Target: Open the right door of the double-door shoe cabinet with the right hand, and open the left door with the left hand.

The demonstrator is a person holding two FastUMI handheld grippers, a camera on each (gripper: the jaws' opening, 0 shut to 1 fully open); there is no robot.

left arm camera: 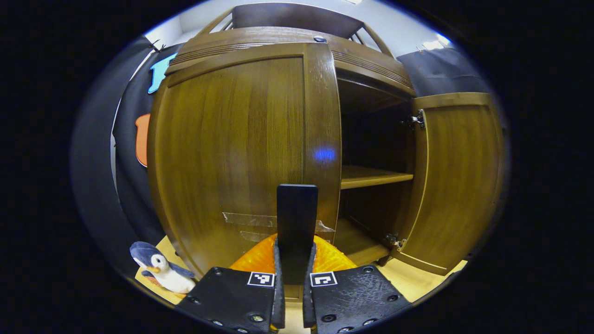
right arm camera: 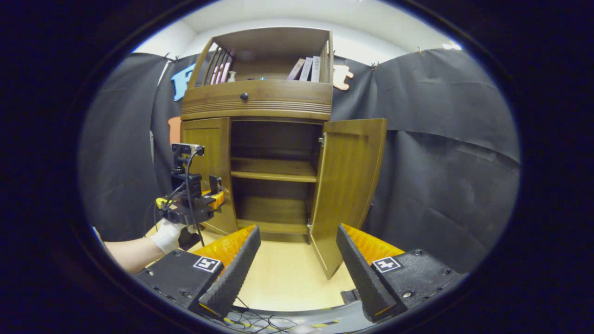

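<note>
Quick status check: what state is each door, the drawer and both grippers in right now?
Right door: swung wide open.
Left door: closed or nearly so.
Door handle: clamped between the left gripper's fingers.
Left gripper: shut on the handle.
Right gripper: open, holding nothing.
Drawer: closed.

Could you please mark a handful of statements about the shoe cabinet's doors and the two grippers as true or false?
1. The right brown wooden door of the cabinet stands wide open. True.
2. The left brown wooden door is swung fully open. False: it is closed or nearly so.
3. The left gripper is shut on the dark upright handle of the left door. True.
4. The right gripper clamps the right door's edge. False: its jaws are open, apart from the door.
5. A plush penguin sits on the inner wooden shelf. False: it is on the floor, left of the cabinet.
</note>
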